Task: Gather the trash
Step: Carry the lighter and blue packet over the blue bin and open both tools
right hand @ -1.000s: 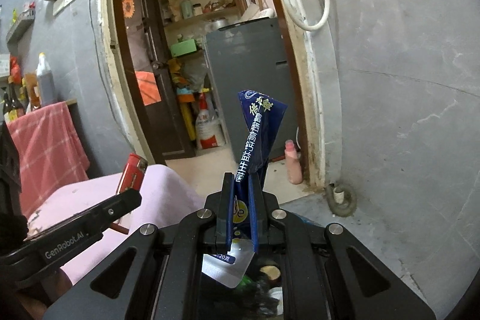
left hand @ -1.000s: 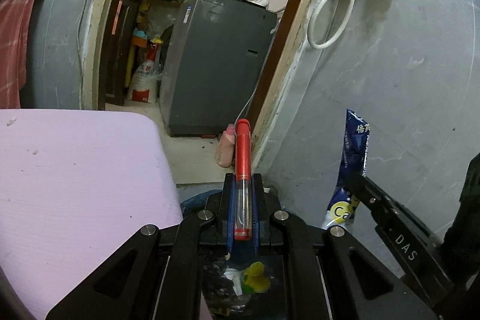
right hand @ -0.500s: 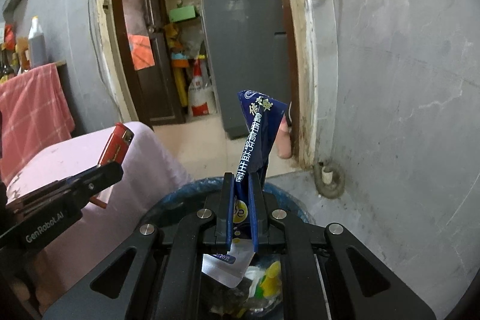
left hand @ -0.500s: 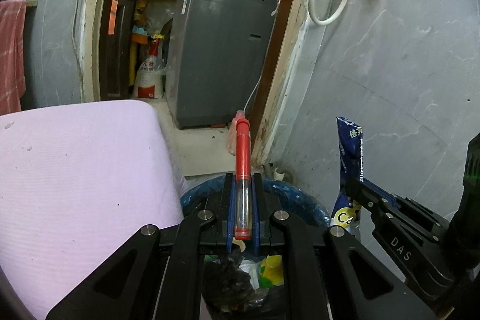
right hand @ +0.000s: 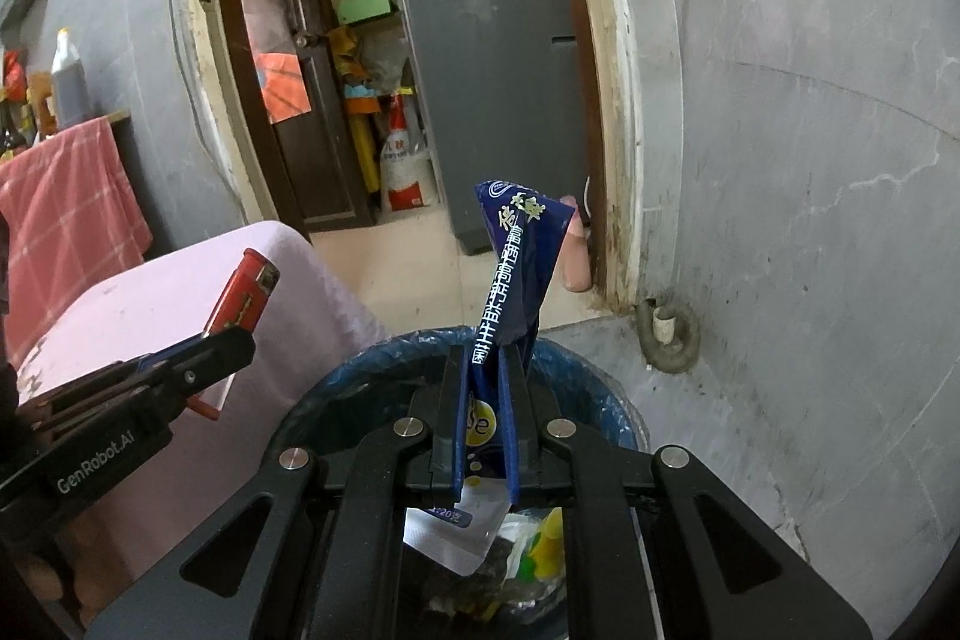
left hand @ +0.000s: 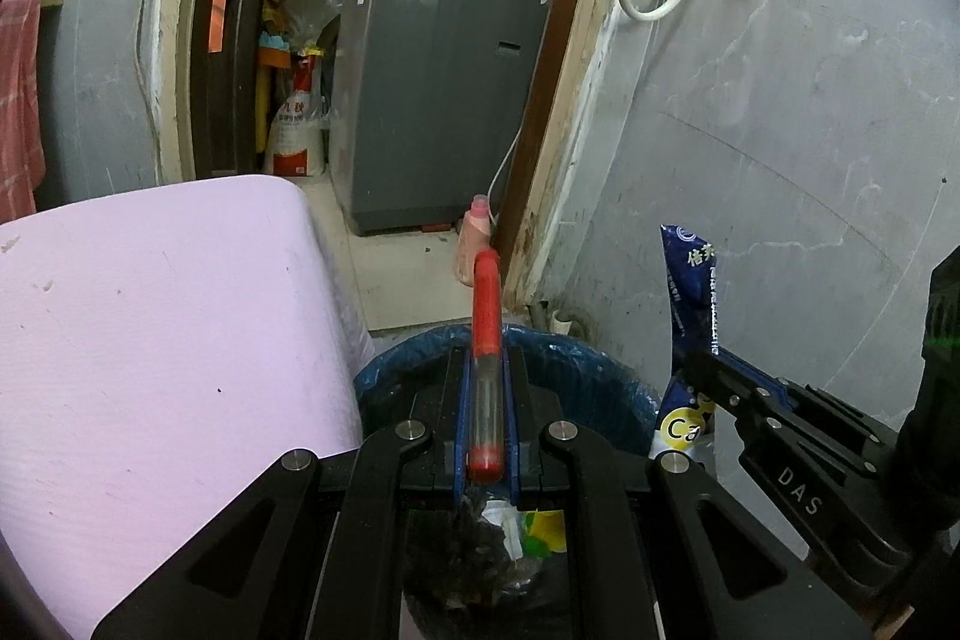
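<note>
Two pieces of trash hang over the bin (right hand: 576, 376): the left hand-held gripper (left hand: 485, 376) is clamped on a red lighter (left hand: 486, 304) and the right hand-held gripper (right hand: 485, 370) on a blue wrapper (right hand: 516, 268). Both stand near the far rim, so a release here could drop them on the floor. The pink table (left hand: 150, 328) crowds the bin's left side and the grey wall (right hand: 810, 220) its right.

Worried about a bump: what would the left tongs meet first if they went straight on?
Probably the far rim of the blue-lined trash bin, just past the red lighter held in the left tongs; depth is unclear.
</note>
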Available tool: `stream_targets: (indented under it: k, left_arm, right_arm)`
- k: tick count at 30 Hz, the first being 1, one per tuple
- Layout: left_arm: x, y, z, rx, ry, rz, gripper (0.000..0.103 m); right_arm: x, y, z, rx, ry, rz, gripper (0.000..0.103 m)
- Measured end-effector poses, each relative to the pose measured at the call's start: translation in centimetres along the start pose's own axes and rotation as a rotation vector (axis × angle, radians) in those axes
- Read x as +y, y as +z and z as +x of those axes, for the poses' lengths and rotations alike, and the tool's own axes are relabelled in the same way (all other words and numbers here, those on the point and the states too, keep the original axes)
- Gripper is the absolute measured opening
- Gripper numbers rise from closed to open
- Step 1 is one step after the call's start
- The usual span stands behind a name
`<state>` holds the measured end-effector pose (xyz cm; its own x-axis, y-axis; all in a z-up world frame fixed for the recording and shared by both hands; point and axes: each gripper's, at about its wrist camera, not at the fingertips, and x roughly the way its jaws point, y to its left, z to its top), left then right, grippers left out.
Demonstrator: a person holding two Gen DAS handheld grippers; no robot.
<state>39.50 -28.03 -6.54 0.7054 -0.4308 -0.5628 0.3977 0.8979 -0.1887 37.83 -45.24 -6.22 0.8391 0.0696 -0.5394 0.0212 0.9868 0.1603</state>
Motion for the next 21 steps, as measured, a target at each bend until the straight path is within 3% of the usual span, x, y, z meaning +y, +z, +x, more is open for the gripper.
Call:
stream_targets:
  k: [8, 10, 12, 17, 21]
  left_arm:
    - [0.6, 0.2, 0.1, 0.010, -0.007, -0.030, 0.012]
    - [0.8, 0.2, -0.1, 0.002, -0.013, -0.043, 0.016]
    - [1.2, 0.4, -0.4, -0.011, -0.019, -0.061, 0.018]
    - [1.7, 0.9, -1.6, -0.052, -0.011, -0.084, 0.031]
    - [1.8, 1.7, -2.7, -0.069, 0.007, -0.079, 0.036]
  right_arm:
    - [0.0, 0.0, 0.2, 0.017, 0.013, 0.007, 0.010]
    - [0.0, 0.0, 0.1, 0.019, 0.011, 0.008, 0.013]
    - [-0.1, 0.0, 0.0, 0.012, 0.011, 0.016, 0.023]
    - [0.1, 0.3, -0.9, -0.022, -0.008, 0.031, 0.026]
    - [0.2, 0.6, -1.9, -0.059, -0.024, 0.043, 0.037]
